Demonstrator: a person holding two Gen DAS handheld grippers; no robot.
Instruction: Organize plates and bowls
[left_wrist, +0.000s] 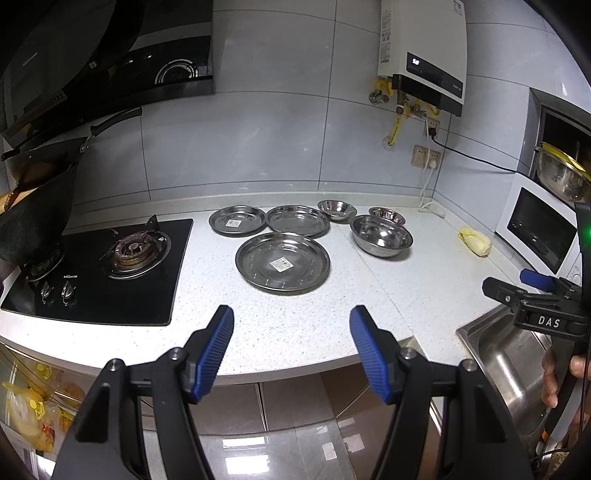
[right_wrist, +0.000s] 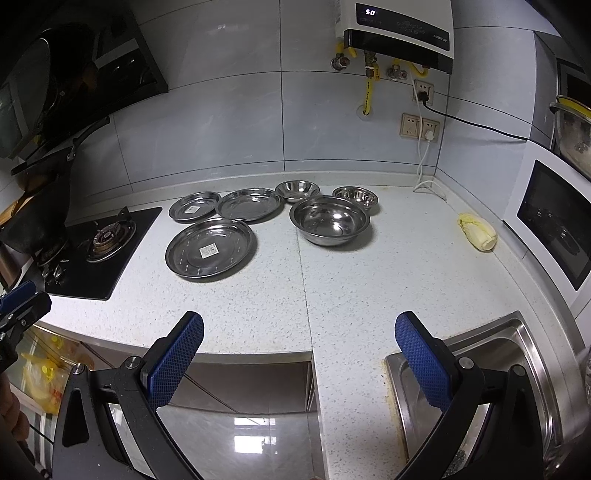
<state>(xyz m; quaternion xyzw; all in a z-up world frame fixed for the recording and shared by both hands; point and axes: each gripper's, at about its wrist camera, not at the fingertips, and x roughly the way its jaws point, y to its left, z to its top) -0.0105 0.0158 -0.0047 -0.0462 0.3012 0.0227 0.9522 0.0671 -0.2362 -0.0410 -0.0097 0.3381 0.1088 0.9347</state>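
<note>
Three steel plates lie on the white counter: a large one (left_wrist: 282, 263) (right_wrist: 211, 252) in front, two smaller ones (left_wrist: 237, 220) (left_wrist: 297, 220) behind it. Three steel bowls stand to their right: a large one (left_wrist: 381, 235) (right_wrist: 330, 220) and two small ones (left_wrist: 337, 210) (left_wrist: 386, 214) at the back. My left gripper (left_wrist: 291, 325) is open and empty above the counter's front edge. My right gripper (right_wrist: 299, 332) is open and empty, near the front edge by the sink; it also shows in the left wrist view (left_wrist: 517, 286).
A black gas hob (left_wrist: 99, 269) with a dark wok (left_wrist: 33, 206) is at the left. A steel sink (right_wrist: 480, 373) is at the front right. A piece of cabbage (right_wrist: 477, 232) lies near a white oven (right_wrist: 554, 218). A water heater (left_wrist: 424, 51) hangs on the tiled wall.
</note>
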